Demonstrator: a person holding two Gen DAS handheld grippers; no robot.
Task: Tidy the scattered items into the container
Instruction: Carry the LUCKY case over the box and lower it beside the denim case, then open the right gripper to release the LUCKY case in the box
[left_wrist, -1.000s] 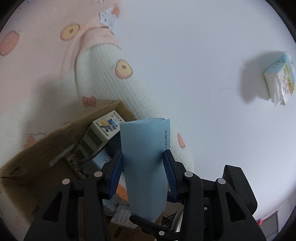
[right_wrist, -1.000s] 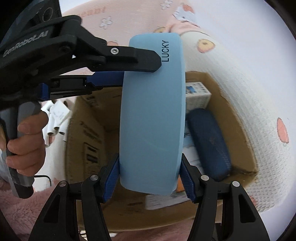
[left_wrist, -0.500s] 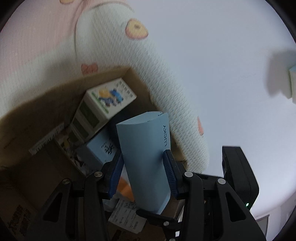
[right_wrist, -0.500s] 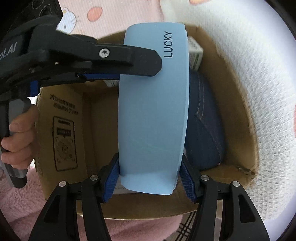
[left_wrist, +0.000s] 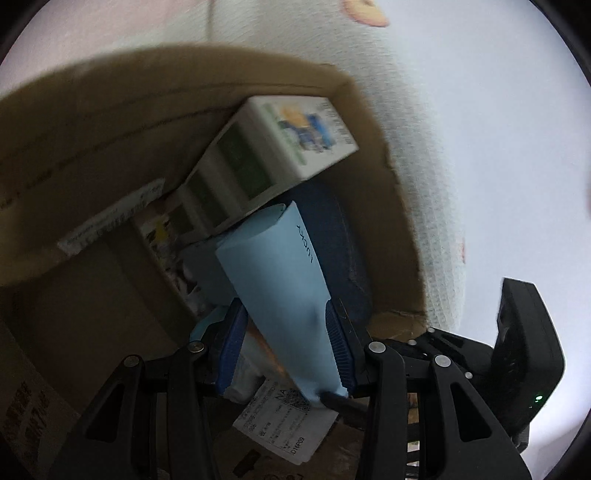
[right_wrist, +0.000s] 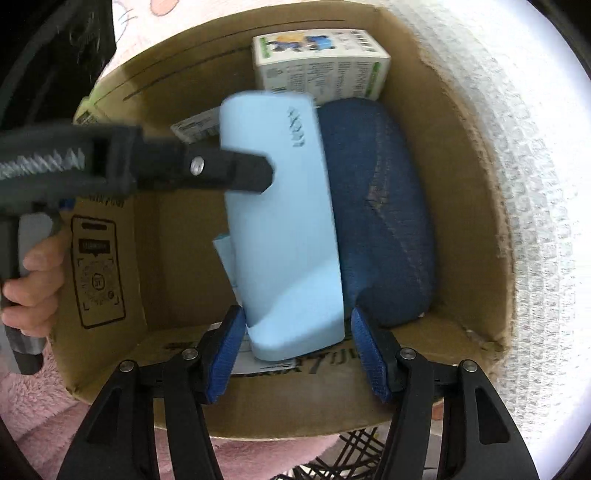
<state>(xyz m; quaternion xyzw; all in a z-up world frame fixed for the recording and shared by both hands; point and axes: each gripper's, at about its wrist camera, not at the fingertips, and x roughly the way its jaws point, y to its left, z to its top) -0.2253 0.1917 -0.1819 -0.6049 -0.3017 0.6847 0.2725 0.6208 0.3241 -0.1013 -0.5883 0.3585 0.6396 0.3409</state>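
While crowding frame centre beside the navy pouch (right_wrist: 384, 221), clamping the blue case (right_wrist: 284, 221) with left gripper (left_wrist: 288, 343); right gripper (right_wrist: 295, 354) jaws slightly apart around it, carton (right_wrist: 321, 62) lying upper-centre in the cardboard box (right_wrist: 461, 147).

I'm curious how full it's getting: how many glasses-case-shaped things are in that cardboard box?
2: a light blue case held between both grippers above the middle, and a dark blue case lying along the box's right side. Others may be hidden underneath.

My left camera's view is dim and smeared with motion blur; the cardboard box (left_wrist: 258, 85) is in deep shadow inside, while the white surface at right glares. My right view is brighter, the pale blue case (right_wrist: 284, 221) slightly blurred, the white cloth (right_wrist: 524, 184) overexposed. Fisheye bending curves every edge.
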